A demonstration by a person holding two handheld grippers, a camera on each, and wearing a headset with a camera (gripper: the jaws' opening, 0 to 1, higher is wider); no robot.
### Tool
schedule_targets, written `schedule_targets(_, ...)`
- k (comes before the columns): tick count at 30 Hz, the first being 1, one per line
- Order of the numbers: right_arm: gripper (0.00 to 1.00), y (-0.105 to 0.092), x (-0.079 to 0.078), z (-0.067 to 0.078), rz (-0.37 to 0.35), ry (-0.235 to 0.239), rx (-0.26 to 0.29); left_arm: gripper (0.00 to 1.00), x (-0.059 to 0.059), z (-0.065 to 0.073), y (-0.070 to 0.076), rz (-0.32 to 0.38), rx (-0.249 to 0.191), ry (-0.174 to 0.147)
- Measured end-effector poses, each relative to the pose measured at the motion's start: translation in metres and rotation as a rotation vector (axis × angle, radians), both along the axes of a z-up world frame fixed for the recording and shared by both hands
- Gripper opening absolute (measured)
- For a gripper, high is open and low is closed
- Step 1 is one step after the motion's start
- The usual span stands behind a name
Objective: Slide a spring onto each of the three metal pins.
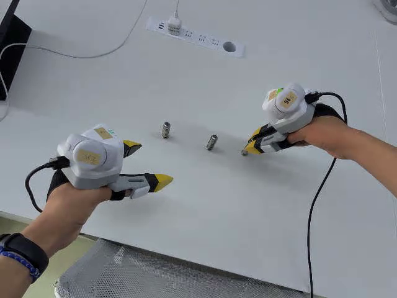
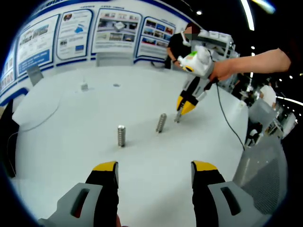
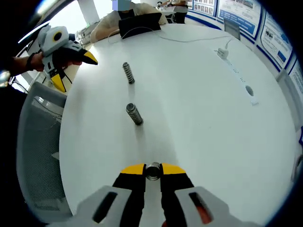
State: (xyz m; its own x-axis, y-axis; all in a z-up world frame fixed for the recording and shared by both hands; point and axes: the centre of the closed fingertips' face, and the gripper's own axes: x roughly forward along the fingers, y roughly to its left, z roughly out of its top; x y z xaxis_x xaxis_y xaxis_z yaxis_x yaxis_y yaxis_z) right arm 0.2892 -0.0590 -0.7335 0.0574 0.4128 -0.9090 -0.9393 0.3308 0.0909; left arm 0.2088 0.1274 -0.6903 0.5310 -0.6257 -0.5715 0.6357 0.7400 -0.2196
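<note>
So the left hand-held gripper (image 1: 147, 164) is being held by a hand over the near left part of the white counter (image 1: 205, 211), and its yellow-tipped jaws are being held wide apart with nothing between them. The right hand-held gripper (image 1: 253, 148) is being pointed down at the counter on the right side. Its jaws are being pressed narrow around a small metal piece (image 1: 244, 152) right at the tips. In the right gripper view a round shiny end is being shown between those tips, but honestly whether that's a spring, a pin or both can't be told. Two springs are being seen standing on the counter between the two grippers. The left spring (image 1: 165, 130) is standing upright, and the middle spring (image 1: 211, 142) is leaning a bit, near the right gripper's tips but not being touched by them. All three bits are sitting in a loose row across the counter. A power strip (image 1: 195, 37) is lying on the far part of the counter, well apart from that row.
</note>
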Motion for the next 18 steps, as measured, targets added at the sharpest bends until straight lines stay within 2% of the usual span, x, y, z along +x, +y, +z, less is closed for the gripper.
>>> schedule_targets(18,0.13,0.002,-0.004,-0.017,-0.008,0.005,-0.017,0.63,-0.002,0.0,-0.004,0.002,-0.008,0.007)
